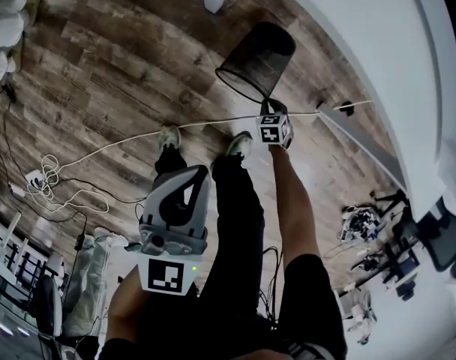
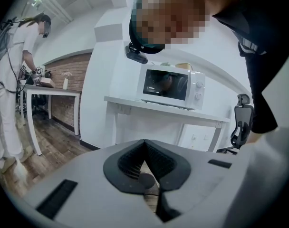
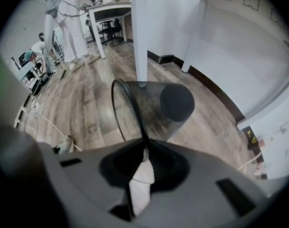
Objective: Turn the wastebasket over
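Head view shows the wood floor [image 1: 100,66] with the black mesh wastebasket [image 1: 258,58] at far right, tilted, its mouth toward the near side. The right claw [image 1: 269,102] is pinched onto the wire rim [image 3: 135,109], so the flip seems begun; next comes lifting and rotating that rim over. The left claw [image 1: 192,177], closed and empty, hangs near. No writing is legible.

Office room with a dark wood-plank floor [image 1: 100,66] and white walls [image 2: 99,80].
A white microwave oven [image 2: 170,85] sits on a white table [image 2: 135,103], a black office chair [image 2: 240,127] nearby.
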Demonstrator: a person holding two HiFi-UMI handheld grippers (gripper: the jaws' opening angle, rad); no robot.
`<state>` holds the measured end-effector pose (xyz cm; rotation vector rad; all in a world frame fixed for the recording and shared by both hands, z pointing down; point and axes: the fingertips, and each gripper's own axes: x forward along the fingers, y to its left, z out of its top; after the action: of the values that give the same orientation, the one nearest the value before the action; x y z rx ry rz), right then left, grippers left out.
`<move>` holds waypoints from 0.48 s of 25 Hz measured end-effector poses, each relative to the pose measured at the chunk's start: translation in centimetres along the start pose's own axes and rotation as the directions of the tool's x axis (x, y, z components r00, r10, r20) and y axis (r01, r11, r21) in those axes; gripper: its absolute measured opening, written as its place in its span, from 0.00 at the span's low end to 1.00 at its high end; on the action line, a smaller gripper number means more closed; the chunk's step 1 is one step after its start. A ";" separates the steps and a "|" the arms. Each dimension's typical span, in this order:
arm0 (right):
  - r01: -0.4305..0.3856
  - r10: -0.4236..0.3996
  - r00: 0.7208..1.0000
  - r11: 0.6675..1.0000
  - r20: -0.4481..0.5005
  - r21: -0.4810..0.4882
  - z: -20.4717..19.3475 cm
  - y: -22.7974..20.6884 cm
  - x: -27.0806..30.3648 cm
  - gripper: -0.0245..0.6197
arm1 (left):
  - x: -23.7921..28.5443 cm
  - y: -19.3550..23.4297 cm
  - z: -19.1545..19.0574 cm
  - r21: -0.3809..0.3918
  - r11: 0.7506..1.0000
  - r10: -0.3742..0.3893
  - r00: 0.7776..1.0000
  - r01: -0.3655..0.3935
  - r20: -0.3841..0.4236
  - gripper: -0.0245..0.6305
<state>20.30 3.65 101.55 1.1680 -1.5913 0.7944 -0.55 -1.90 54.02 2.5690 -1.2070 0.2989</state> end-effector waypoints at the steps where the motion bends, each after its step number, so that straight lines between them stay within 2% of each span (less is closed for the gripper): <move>1: -0.012 0.012 1.000 1.000 0.001 -0.001 0.2 0.0 -0.2 0.12 | -0.1 0.0 -0.1 -0.004 1.000 0.000 1.000 0.000 0.001 0.08; 6: -0.059 0.059 0.998 0.998 0.019 0.023 1.7 -0.7 -1.5 0.12 | -0.3 -0.2 -0.3 -0.031 0.999 -0.028 1.000 0.028 0.014 0.08; 12: -0.104 0.102 0.994 0.989 0.027 0.102 3.4 -1.8 -3.3 0.12 | 0.2 0.1 -1.9 -0.051 0.998 -0.023 0.999 0.022 -0.027 0.08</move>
<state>21.12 1.06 97.27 1.1784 -1.6559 0.9437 -0.61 -1.46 55.87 2.5250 -1.1598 0.2937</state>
